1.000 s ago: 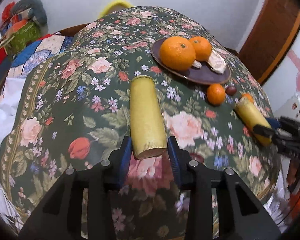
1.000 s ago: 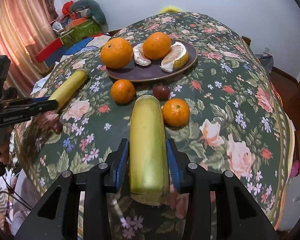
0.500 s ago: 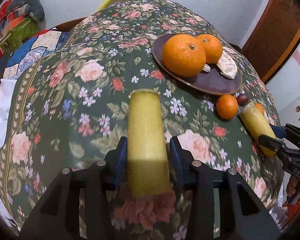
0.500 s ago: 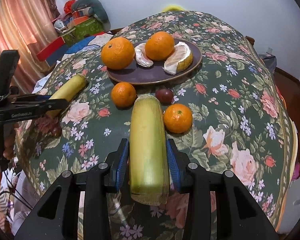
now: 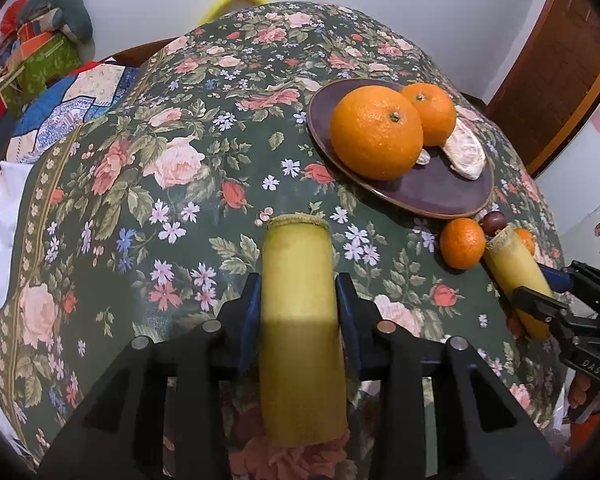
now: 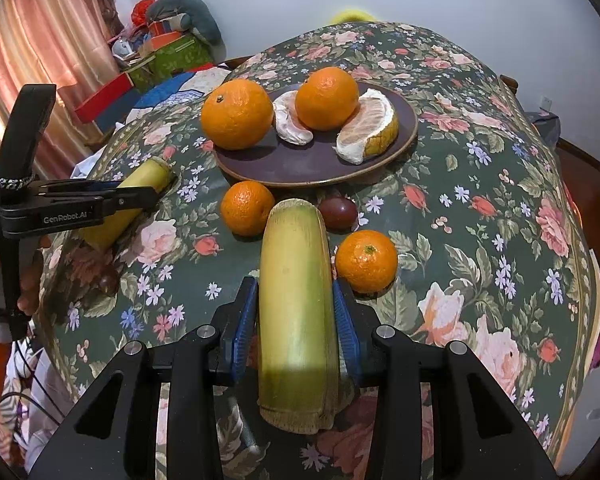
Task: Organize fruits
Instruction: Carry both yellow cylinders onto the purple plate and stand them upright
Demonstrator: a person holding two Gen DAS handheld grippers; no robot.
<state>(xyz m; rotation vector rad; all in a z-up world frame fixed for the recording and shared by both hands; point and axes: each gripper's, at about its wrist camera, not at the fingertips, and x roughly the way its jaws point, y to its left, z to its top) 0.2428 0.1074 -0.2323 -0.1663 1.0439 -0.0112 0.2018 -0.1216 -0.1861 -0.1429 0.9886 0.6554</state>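
My left gripper [image 5: 298, 300] is shut on a yellow sugarcane piece [image 5: 300, 320], held above the floral tablecloth. My right gripper [image 6: 296, 304] is shut on a second, yellow-green sugarcane piece [image 6: 296, 312]. A dark plate [image 6: 300, 164] holds two oranges [image 6: 238, 114] and pomelo segments [image 6: 370, 126]. In front of it lie two small tangerines [image 6: 247, 208] and a dark round fruit [image 6: 338, 213]. The left gripper also shows in the right wrist view [image 6: 100, 204]; the right gripper shows in the left wrist view [image 5: 556, 304].
The round table [image 6: 500, 240] has a flowered green cloth that drops off at its edges. Boxes and fabric [image 6: 168, 52] are piled at the back left by a curtain. A wooden door [image 5: 560, 72] stands at the right.
My left gripper has closed on its sugarcane piece and lifted it, moving forward toward the plate. My right gripper has held its piece and risen slightly.
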